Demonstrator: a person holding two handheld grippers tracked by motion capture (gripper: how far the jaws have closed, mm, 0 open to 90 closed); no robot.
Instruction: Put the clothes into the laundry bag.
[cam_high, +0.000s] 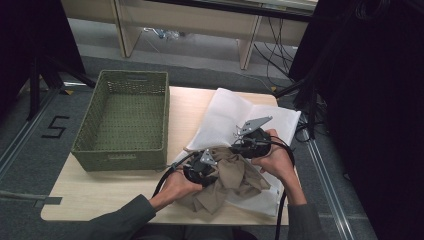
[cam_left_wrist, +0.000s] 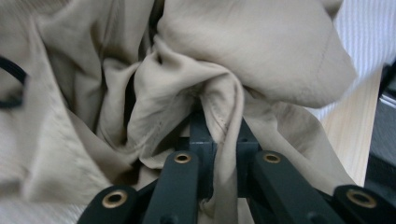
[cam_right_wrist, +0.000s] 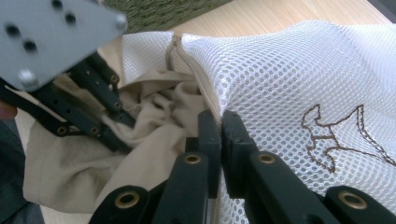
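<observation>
Up on the high view, my left gripper (cam_high: 201, 170) and right gripper (cam_high: 250, 141) are both down at the near right of the worktop (cam_high: 115, 190), working a beige garment (cam_high: 227, 182) into a white mesh laundry bag (cam_high: 235, 112). The garment sits bunched on the bag's near end, partly spilling toward me. A green woven basket (cam_high: 125, 120) stands to the left, well apart from the bag.

Over on the left gripper view, my jaws are pinched down on a fold of the garment (cam_left_wrist: 224, 112), cloth squeezed right between them. Stuff is thin, floppy and light, judging by how it crumples into soft ridges. It'll drape and slide rather than hold shape, so I'd say grab a thick gathered bunch or a seam, not a single layer, or it'll just slip through.

Then the right gripper view: my jaws are closed on the bag's edge, right along the zipper (cam_right_wrist: 187, 60), holding the mouth up. The mesh (cam_right_wrist: 289, 74) looks limp too, with an embroidered brown figure (cam_right_wrist: 336, 135) on it. The zipper hem is the firmest spot to hold, I reckon. My left gripper (cam_right_wrist: 112, 130) shows farther off, buried in the garment (cam_right_wrist: 70, 172) at the opening.
</observation>
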